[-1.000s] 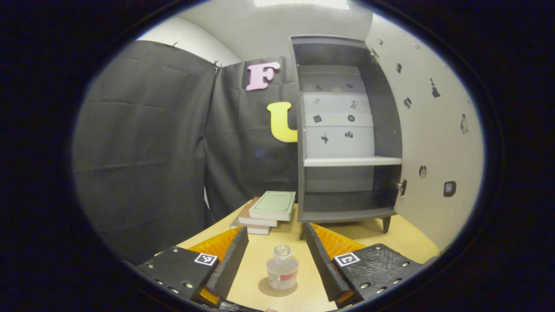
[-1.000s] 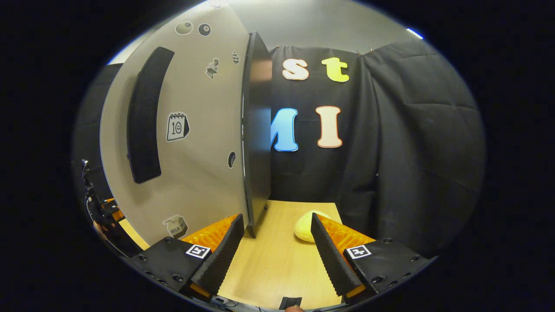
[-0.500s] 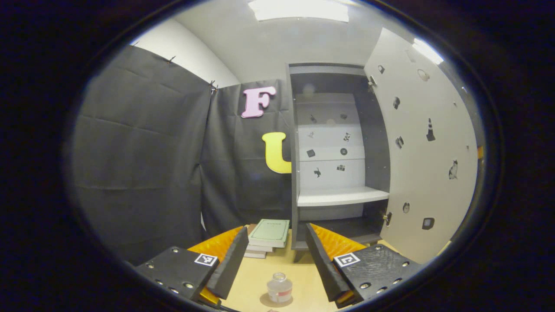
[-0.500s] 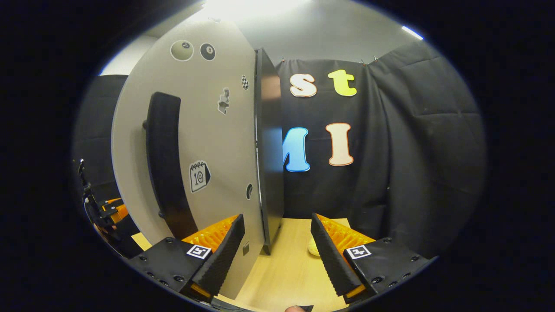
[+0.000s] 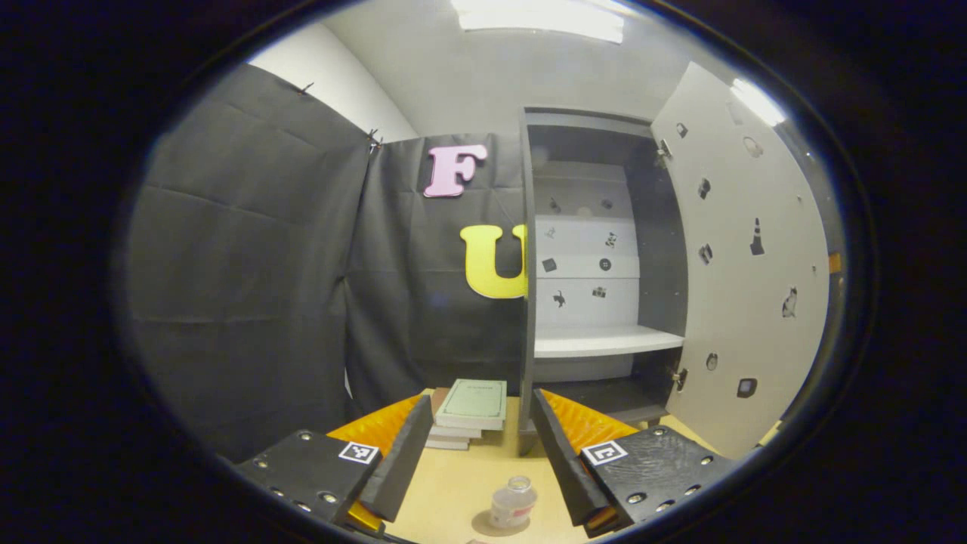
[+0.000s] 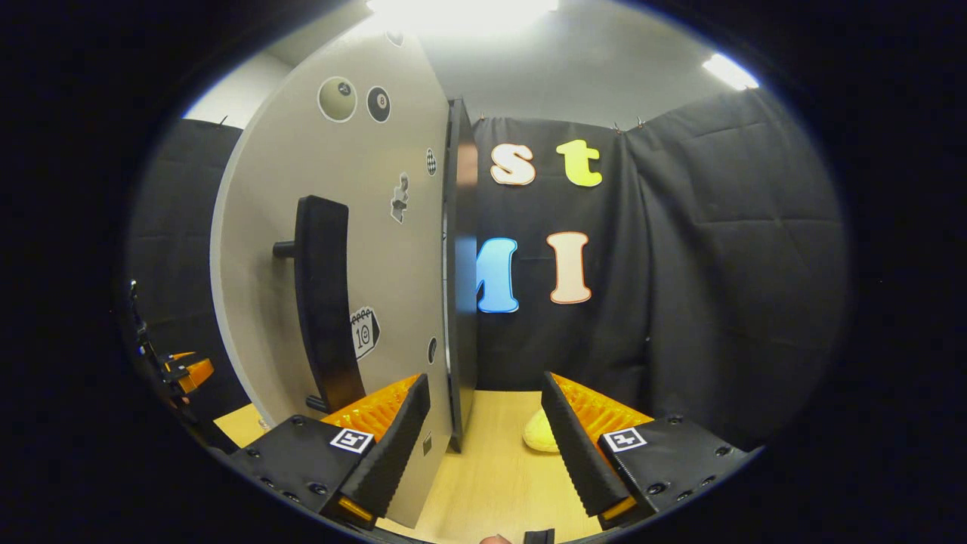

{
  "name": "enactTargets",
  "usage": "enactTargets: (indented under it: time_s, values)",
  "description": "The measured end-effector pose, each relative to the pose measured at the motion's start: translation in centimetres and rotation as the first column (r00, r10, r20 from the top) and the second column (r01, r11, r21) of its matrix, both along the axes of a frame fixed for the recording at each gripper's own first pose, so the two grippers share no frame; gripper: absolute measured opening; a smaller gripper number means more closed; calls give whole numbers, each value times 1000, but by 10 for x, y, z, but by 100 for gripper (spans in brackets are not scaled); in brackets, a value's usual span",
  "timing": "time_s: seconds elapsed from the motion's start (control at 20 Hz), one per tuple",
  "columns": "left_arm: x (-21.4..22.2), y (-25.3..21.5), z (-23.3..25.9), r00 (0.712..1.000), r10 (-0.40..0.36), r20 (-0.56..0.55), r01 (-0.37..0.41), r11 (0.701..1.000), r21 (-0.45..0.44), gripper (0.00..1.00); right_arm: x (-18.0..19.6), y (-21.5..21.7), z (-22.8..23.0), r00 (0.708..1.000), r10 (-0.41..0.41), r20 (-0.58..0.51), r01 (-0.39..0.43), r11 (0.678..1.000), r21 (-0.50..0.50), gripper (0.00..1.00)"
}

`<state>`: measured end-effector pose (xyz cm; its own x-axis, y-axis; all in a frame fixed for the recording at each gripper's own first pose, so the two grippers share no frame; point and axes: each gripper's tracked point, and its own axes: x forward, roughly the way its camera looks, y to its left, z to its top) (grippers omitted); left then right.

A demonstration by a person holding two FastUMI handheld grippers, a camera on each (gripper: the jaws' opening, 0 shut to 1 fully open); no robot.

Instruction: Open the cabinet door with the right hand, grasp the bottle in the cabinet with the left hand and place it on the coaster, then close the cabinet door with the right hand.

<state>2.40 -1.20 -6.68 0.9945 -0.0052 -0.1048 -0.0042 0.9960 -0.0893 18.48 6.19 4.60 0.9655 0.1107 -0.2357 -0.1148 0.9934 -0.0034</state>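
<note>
In the left gripper view a small clear bottle (image 5: pixel 512 502) stands upright on a round brown coaster (image 5: pixel 484 524) on the wooden table. My left gripper (image 5: pixel 475 453) is open above and behind it, touching nothing. Beyond stands the dark cabinet (image 5: pixel 597 272) with its pale door (image 5: pixel 744 287) swung wide open and a bare white shelf (image 5: pixel 604 341). In the right gripper view my right gripper (image 6: pixel 483 442) is open just before the door's outer face (image 6: pixel 370 227), whose black vertical handle (image 6: pixel 325 302) is up and left of my fingers. The other gripper (image 6: pixel 181 372) peeks past the door's left edge.
A stack of books (image 5: pixel 468 412) lies left of the cabinet's foot. A pale yellow rounded object (image 6: pixel 541 437) sits on the table (image 6: pixel 498 483) right of the cabinet. Black cloth walls close in behind and on both sides.
My left gripper has drawn back and up from the bottle, which stays on the coaster. The right gripper has shifted so the door handle now sits closer to its fingers.
</note>
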Motion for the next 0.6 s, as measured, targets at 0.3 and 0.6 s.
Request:
enactTargets:
  time_s: [0.3, 0.6]
  values:
    - [-5, 42, -2, 1000, 1, 6, -1, 1000, -30, 80, -5, 33, 2, 1000, -2, -5, 2, 1000, -4, 94]
    - [-13, 76, -11, 999, 34, -1, -34, 998, -49, 82, 2, 70, 2, 998, 58, -15, -58, 998, 1, 95]
